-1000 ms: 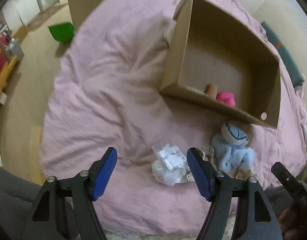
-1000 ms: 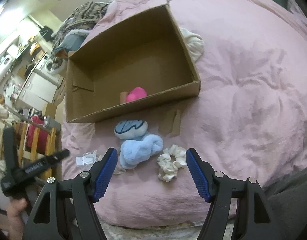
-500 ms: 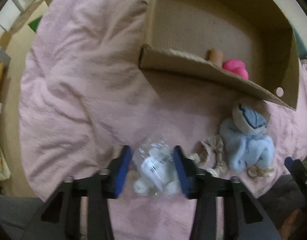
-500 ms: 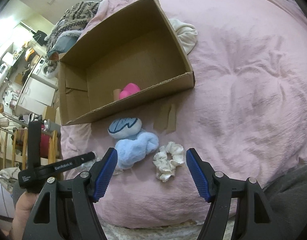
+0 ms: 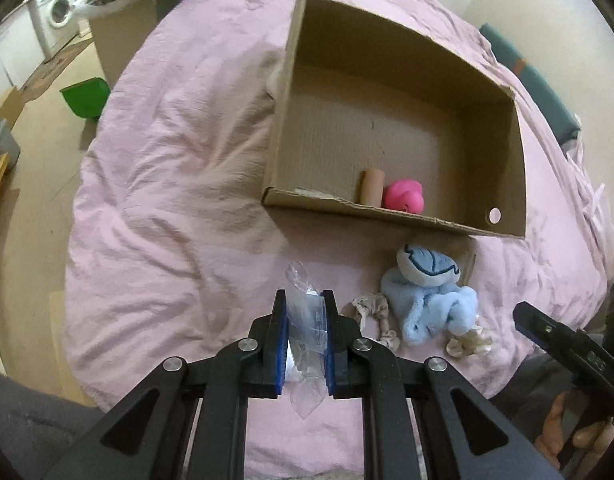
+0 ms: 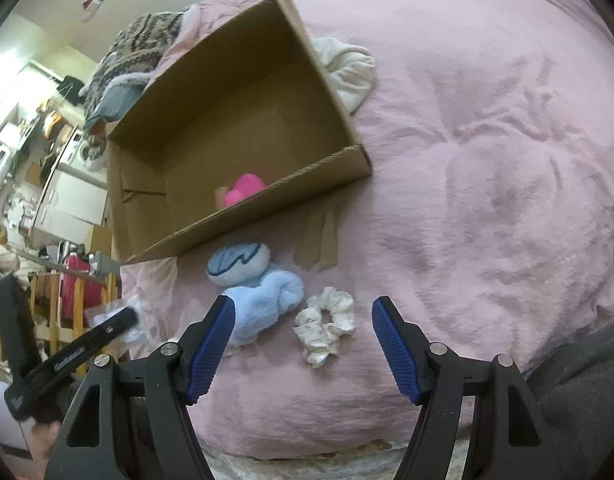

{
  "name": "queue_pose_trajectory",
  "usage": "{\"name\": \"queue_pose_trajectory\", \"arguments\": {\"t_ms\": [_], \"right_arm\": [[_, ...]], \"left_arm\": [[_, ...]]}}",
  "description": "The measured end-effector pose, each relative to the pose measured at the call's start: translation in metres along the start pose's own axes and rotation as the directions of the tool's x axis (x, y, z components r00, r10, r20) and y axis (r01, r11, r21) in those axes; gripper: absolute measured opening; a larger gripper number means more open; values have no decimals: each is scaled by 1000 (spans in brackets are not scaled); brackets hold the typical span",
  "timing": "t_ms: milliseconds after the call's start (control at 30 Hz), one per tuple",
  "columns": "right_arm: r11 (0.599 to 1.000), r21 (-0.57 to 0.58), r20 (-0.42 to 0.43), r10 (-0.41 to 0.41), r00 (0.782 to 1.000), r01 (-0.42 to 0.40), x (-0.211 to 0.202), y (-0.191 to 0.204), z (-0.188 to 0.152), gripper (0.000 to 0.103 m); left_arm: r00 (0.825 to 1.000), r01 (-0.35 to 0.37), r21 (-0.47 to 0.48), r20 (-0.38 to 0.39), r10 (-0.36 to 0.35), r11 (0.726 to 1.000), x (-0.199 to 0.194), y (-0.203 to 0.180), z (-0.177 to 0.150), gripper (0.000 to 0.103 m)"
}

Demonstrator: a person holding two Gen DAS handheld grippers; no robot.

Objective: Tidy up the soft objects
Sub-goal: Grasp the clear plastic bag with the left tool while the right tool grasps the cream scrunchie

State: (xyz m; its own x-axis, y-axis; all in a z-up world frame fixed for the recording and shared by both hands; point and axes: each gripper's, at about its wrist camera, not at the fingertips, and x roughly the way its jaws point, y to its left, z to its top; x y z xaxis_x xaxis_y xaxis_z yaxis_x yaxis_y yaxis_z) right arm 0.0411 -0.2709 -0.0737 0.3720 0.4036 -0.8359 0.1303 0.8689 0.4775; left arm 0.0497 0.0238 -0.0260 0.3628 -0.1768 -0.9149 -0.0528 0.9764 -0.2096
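Observation:
My left gripper (image 5: 303, 320) is shut on a clear plastic bag (image 5: 305, 312) of white soft items and holds it above the pink bedspread. A cardboard box (image 5: 387, 216) lies open ahead, with a pink toy (image 5: 403, 196) and a tan roll (image 5: 372, 187) inside. A blue plush (image 5: 427, 300) and a beige scrunchie (image 5: 373, 312) lie in front of the box. My right gripper (image 6: 303, 344) is open and empty, above a white scrunchie (image 6: 325, 326) beside the blue plush (image 6: 259, 292). The box (image 6: 307, 176) and the pink toy (image 6: 243, 188) show there too.
The pink bedspread (image 5: 167, 200) covers the bed. A white cloth (image 6: 347, 68) lies behind the box. Two tan tape strips (image 6: 319, 240) lie on the spread. A green bin (image 5: 85, 98) stands on the floor at left. A washing machine (image 5: 59, 20) is far left.
My left gripper dropped onto the plastic bag, shut on it and lifted it off the bedspread. My right gripper stayed open and moved slightly closer to the white scrunchie.

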Motion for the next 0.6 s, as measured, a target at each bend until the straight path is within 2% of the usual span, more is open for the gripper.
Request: {"name": "queue_pose_trajectory", "arguments": {"t_ms": [200,300,333,367,500,533,567,600], "right_arm": [[997,76,-113,-14,993,23,24,-14,0,75],[998,47,-151,-30,988,38,36,-8,-2,75],[998,26,-158,-45,986,50,39,-4,-3,72],[997,-5,-166,-71,984,71,43,0,-4,60],[994,-42,-215,-111,970,104,60,4,-8,43],[993,-50,-210,-118,971,110,59,4,-8,33],[992,-62,-209,-123,970,112,59,6,-9,18],[990,-79,-212,-131,968,116,61,10,-11,17]], "left_arm": [[1000,-2,18,-12,3,1000,5,-5,-2,13],[1000,-3,32,-14,4,999,6,-8,-5,13],[1000,-5,37,-14,5,999,6,-9,-6,13],[1000,-9,44,-14,10,999,7,-11,-7,13],[1000,-24,61,-12,25,998,8,-14,-9,13],[1000,-28,63,-11,29,998,9,-14,-10,13],[999,-32,63,-10,33,997,9,-14,-10,13],[999,-36,61,-9,37,997,9,-13,-10,13]]}}
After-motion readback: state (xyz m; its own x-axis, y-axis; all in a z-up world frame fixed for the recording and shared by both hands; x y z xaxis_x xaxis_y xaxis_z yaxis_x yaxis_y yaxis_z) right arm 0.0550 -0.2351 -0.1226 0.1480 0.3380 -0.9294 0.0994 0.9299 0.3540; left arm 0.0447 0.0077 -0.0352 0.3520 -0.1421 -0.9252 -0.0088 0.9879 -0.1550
